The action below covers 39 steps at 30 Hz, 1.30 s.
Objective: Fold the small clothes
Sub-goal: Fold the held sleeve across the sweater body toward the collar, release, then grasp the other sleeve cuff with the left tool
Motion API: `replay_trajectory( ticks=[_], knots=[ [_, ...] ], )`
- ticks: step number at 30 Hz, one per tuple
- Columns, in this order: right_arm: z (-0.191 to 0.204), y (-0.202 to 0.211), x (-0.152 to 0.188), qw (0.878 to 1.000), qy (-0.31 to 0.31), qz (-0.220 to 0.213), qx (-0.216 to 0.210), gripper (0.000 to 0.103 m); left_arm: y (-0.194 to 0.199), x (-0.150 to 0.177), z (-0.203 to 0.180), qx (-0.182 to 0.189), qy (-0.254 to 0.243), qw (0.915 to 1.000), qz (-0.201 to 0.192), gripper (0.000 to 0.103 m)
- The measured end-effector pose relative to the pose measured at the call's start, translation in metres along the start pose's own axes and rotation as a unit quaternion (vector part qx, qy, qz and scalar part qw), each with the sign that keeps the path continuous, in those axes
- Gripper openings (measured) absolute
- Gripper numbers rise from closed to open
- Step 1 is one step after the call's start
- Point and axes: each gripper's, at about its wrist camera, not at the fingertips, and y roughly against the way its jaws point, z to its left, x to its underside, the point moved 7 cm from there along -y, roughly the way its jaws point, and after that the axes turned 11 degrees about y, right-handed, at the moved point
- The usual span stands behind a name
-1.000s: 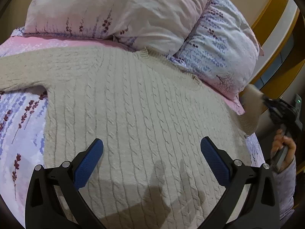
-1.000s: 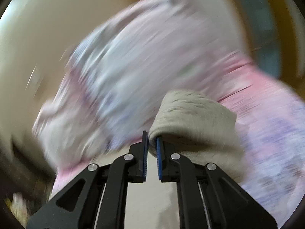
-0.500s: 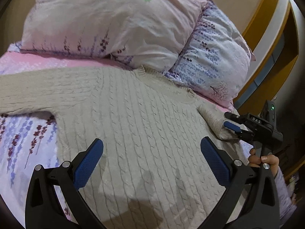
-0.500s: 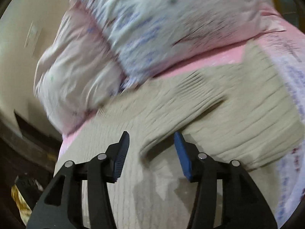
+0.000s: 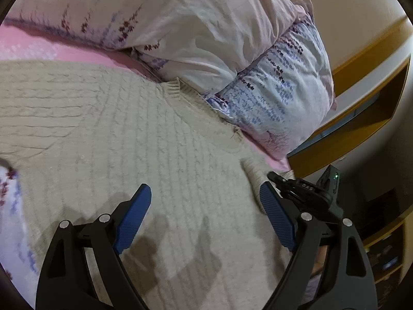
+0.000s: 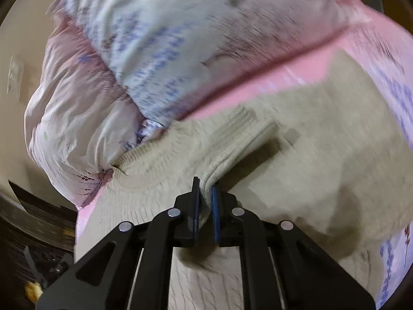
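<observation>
The sweater (image 5: pixel 134 139) lies spread on the bed (image 5: pixel 38 49), its neckline against two pillows (image 5: pixel 180 18) stacked at the head. A wooden shelf (image 5: pixel 361 118) stands beyond the bed's right edge.

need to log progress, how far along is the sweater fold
Early. The right gripper is shut on the sweater sleeve, now laid on the body. The left gripper hovers with nothing between its closing jaws. The other sleeve still lies spread; body folds remain.

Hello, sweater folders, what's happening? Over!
Right tool clamped on sweater sleeve. Left tool closing, pinching nothing. Pillows touch the collar.
</observation>
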Motion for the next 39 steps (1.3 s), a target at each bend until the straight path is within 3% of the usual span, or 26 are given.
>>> replay_trajectory(
  ticks=[2, 4, 8, 11, 16, 19, 21, 23, 26, 28, 29, 30, 31, 32, 33, 39],
  knots=[
    [0.034, 0.004, -0.007, 0.998, 0.06, -0.024, -0.005, 0.008, 0.0, -0.007, 0.003, 0.01, 0.016, 0.9998, -0.001, 0.087],
    [0.086, 0.007, -0.003, 0.988, 0.149, -0.041, -0.023, 0.008, 0.002, -0.015, 0.007, 0.024, 0.034, 0.9991, -0.005, 0.087],
    [0.148, -0.022, 0.031, 0.968, 0.248, -0.001, -0.044, 0.007, 0.004, -0.025, 0.016, 0.045, 0.066, 0.9967, -0.01, 0.085],
    [0.166, -0.052, 0.057, 0.961, 0.269, 0.043, -0.052, 0.007, -0.004, -0.024, 0.021, 0.045, 0.083, 0.9955, 0.007, 0.081],
    [0.171, -0.061, 0.066, 0.959, 0.276, 0.05, -0.045, 0.008, -0.023, -0.023, 0.015, 0.051, 0.102, 0.9931, 0.027, 0.081],
    [0.179, -0.06, 0.074, 0.951, 0.301, 0.062, -0.041, 0.017, -0.035, -0.029, 0.008, 0.065, 0.12, 0.99, 0.037, 0.081],
    [0.181, -0.061, 0.08, 0.947, 0.308, 0.077, -0.052, 0.031, -0.041, -0.031, 0.006, 0.062, 0.124, 0.9896, 0.041, 0.081],
    [0.177, -0.055, 0.083, 0.948, 0.3, 0.081, -0.064, 0.042, -0.045, -0.033, 0.009, 0.04, 0.125, 0.9907, 0.039, 0.081],
    [0.164, -0.04, 0.078, 0.957, 0.274, 0.068, -0.07, 0.045, -0.052, -0.034, 0.018, 0.009, 0.13, 0.9907, 0.038, 0.08],
    [0.148, -0.027, 0.072, 0.964, 0.251, 0.054, -0.066, 0.047, -0.054, -0.036, 0.017, 0.003, 0.121, 0.9921, 0.033, 0.075],
    [0.142, -0.023, 0.067, 0.967, 0.242, 0.048, -0.06, 0.049, -0.055, -0.037, 0.017, 0.0, 0.117, 0.9927, 0.029, 0.064],
    [0.136, -0.019, 0.064, 0.97, 0.232, 0.042, -0.057, 0.049, -0.057, -0.04, 0.015, 0.001, 0.109, 0.9937, 0.024, 0.043],
    [0.128, -0.014, 0.06, 0.973, 0.222, 0.037, -0.052, 0.05, -0.06, -0.042, 0.015, -0.003, 0.099, 0.9948, 0.023, 0.032],
    [0.122, -0.01, 0.057, 0.975, 0.215, 0.033, -0.047, 0.05, -0.063, -0.044, 0.015, -0.01, 0.091, 0.9955, 0.024, 0.015],
    [0.115, -0.007, 0.054, 0.977, 0.208, 0.028, -0.043, 0.052, -0.064, -0.048, 0.015, -0.018, 0.077, 0.9966, 0.023, 0.008],
    [0.08, -0.008, 0.038, 0.986, 0.166, 0.02, -0.005, 0.055, -0.059, -0.063, 0.012, -0.046, 0.019, 0.9988, -0.003, 0.007]
  ],
)
